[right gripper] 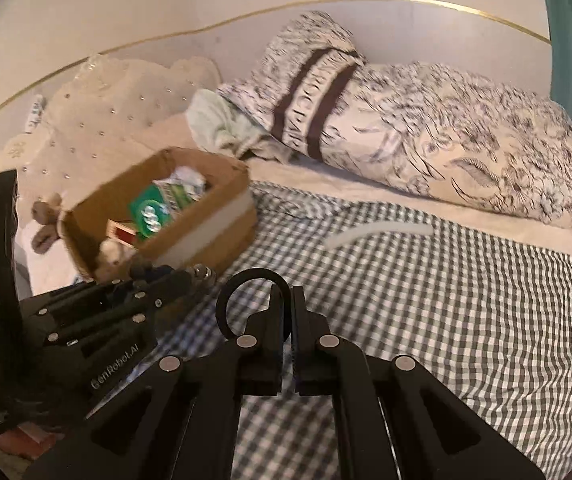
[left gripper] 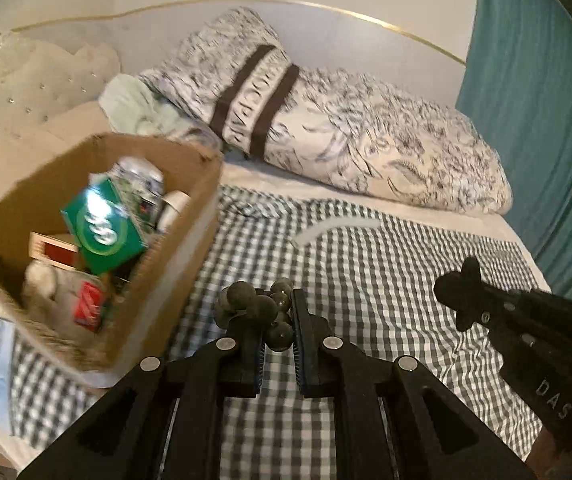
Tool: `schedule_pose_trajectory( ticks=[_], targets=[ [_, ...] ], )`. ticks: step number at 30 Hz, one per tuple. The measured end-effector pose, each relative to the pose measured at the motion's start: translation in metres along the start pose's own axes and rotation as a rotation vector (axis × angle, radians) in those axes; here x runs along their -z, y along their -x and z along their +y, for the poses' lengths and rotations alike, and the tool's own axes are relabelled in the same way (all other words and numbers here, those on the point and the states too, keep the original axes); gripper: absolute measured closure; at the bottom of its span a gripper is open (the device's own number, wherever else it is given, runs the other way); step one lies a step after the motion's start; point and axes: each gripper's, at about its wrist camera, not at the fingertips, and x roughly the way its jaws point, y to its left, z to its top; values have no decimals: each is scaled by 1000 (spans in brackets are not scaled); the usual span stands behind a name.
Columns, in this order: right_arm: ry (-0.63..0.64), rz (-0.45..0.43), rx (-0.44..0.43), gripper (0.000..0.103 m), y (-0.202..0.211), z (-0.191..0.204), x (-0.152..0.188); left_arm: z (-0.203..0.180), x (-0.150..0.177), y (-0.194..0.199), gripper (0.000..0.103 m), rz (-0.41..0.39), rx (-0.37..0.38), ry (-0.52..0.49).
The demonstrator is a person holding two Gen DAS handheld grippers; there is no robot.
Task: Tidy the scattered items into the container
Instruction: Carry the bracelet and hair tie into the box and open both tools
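My left gripper (left gripper: pixel 277 312) was clenched on a bunch of dark beads (left gripper: pixel 263 312), held above the checked bedspread (left gripper: pixel 386 280) just right of the cardboard box (left gripper: pixel 189 248) — already holding a green packet (left gripper: pixel 103 228), a can and a soft toy. My right gripper (right gripper: pixel 288 312) pinched a thin black ring (right gripper: pixel 225 304) — its loop stuck out leftward. A white strip (right gripper: pixel 374 233) lay near the patterned pillow (right gripper: pixel 466 152).

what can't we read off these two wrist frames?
- Cardboard box contents, left wrist view: motion blur; green pack's label unreadable.
- Dark bead cluster in left gripper: identity unclear.
- Black ring in right gripper: lower part hidden by fingers.
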Motion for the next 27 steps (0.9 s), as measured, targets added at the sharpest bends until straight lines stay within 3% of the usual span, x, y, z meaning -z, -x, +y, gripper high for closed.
schedule_pose_trajectory(
  ticks=[10, 19, 27],
  targets=[
    [39, -52, -100, 100, 5, 48, -28, 58, -36, 52, 92, -95, -51, 60],
    [51, -29, -199, 100, -46, 96, -68, 129, -53, 43, 92, -70, -130, 120],
    [82, 42, -208, 100, -109, 129, -77, 170, -54, 16, 92, -53, -98, 161]
  ],
)
